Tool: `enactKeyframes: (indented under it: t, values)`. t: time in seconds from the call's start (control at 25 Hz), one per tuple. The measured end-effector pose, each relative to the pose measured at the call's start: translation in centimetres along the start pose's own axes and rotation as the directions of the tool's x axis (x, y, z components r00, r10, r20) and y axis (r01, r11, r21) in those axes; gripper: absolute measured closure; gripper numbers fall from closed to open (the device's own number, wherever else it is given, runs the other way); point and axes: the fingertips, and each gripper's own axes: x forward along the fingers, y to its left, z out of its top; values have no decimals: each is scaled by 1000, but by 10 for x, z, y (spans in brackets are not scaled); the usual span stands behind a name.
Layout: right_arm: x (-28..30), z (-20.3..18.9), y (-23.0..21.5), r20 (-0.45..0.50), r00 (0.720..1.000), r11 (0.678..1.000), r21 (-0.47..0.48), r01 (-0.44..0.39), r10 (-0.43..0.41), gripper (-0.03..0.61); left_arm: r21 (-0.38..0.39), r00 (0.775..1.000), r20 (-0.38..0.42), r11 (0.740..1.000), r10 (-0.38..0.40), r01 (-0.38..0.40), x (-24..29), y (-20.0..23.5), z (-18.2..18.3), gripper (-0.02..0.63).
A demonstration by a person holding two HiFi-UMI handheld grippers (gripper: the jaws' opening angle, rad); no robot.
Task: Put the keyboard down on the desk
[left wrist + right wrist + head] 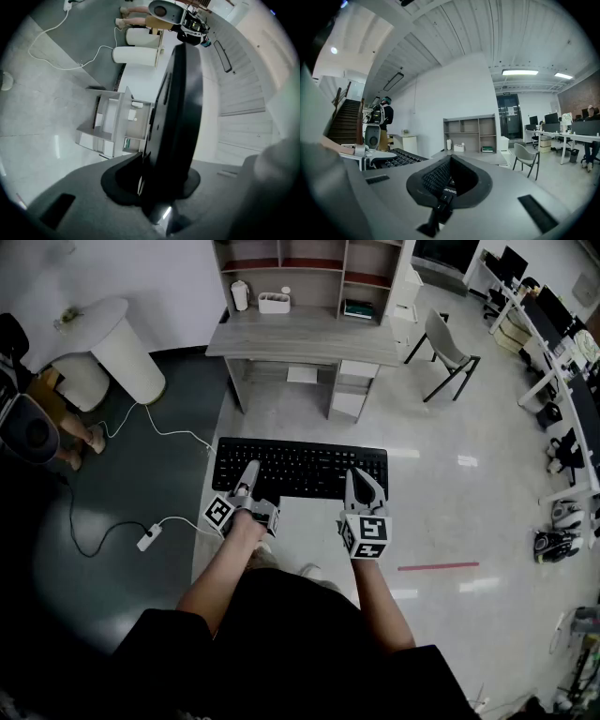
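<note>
A black keyboard (300, 468) hangs level in the air over the floor, in front of a grey desk (305, 337) with a shelf unit at its back. My left gripper (246, 486) is shut on the keyboard's near left edge, and my right gripper (364, 491) is shut on its near right edge. In the left gripper view the keyboard (180, 93) shows edge-on, clamped between the jaws of the left gripper (159, 187), with the desk (112, 126) beyond. In the right gripper view the right gripper (445, 185) pinches the keyboard's (401, 158) corner, and the desk (473, 154) stands ahead.
A grey chair (448, 352) stands right of the desk. At left are a white round stand (122, 343), a person (37, 418), and a white cable with a power strip (148, 537) on the floor. A red tape line (438, 566) marks the floor at right.
</note>
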Motion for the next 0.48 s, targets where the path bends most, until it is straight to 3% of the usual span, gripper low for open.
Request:
enactKeyframes:
  t: [0.12,0.48]
  values:
    - [-9,-1,-5,13,1000,1000,31,-1,1,566,3,999,24,1000,26,-26,-6,6,-1,515]
    - [-4,-5,-32,70,998,995,100,2,-9,565,-36,1000,12,999,-10,11,17,16,-9,515]
